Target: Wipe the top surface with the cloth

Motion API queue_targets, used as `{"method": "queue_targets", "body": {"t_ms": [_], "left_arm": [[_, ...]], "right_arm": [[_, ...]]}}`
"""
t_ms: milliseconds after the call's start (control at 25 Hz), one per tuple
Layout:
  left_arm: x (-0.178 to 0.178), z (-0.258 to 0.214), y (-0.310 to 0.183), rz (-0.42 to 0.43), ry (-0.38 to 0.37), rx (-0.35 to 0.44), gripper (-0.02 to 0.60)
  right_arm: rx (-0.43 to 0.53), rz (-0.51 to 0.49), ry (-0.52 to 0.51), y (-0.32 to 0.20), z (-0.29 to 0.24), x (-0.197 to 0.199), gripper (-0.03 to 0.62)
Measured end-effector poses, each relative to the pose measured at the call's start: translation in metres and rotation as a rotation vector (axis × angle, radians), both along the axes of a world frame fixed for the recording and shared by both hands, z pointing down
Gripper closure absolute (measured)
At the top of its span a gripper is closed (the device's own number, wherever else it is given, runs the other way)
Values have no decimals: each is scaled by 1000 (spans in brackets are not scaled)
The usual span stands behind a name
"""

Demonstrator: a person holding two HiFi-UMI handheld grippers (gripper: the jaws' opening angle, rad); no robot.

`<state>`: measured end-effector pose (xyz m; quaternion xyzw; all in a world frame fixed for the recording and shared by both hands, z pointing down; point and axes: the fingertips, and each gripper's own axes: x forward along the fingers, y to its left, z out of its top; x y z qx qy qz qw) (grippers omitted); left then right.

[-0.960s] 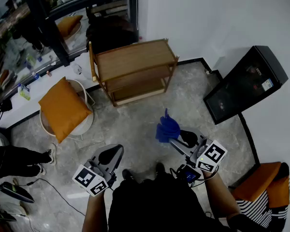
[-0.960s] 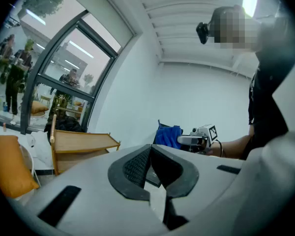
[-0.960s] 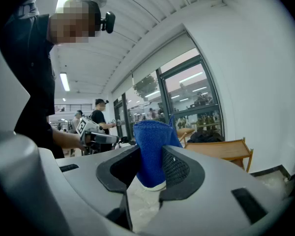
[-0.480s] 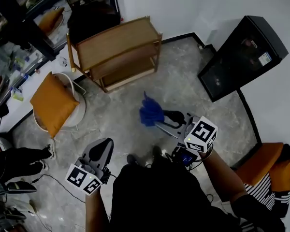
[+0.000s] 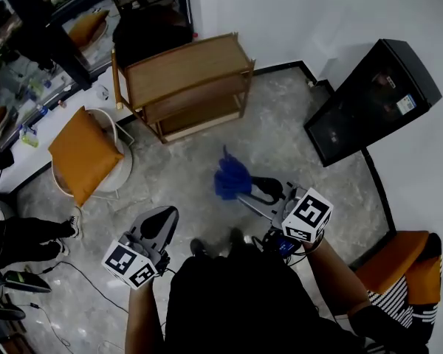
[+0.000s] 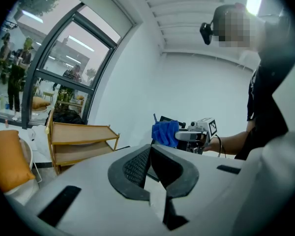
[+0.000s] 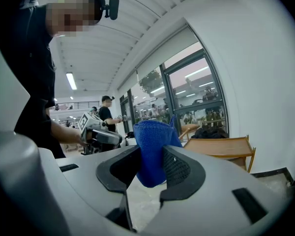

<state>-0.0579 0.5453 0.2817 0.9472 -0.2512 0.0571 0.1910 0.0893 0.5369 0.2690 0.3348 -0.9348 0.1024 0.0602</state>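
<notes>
Grey floor (image 5: 280, 142) — wooden shelf (image 5: 183, 68), cushioned chair (image 5: 85, 155) standing on it.

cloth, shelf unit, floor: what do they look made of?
Cloth: blue fabric, probably microfibre, with a fuzzy nap and soft folds.
Shelf unit: wood or bamboo by the look, matt, with tan boards and a thin frame.
Floor: stone or stone-look tile, with a mottled grey pattern and a slight sheen.

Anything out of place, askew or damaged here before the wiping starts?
Nothing stands out. The blue cloth is bunched between the jaws of the right gripper. The wooden shelf stands upright against the wall with its top bare, not yet reached. The left gripper is shut and empty.
</notes>
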Motion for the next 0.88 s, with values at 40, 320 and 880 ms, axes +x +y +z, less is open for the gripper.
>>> {"method": "queue_targets", "body": {"t_ms": [40, 320, 880], "left_arm": [[1, 1, 3, 9, 2, -4, 569], [3, 4, 9, 4, -5, -1, 569], [5, 11, 18, -7, -43, -29, 569]], "right_arm": [[2, -2, -3, 0, -1, 0, 461], [-11, 0, -18, 4, -2, 6, 461], [-58, 1, 16, 7, 19, 9, 461]]}}
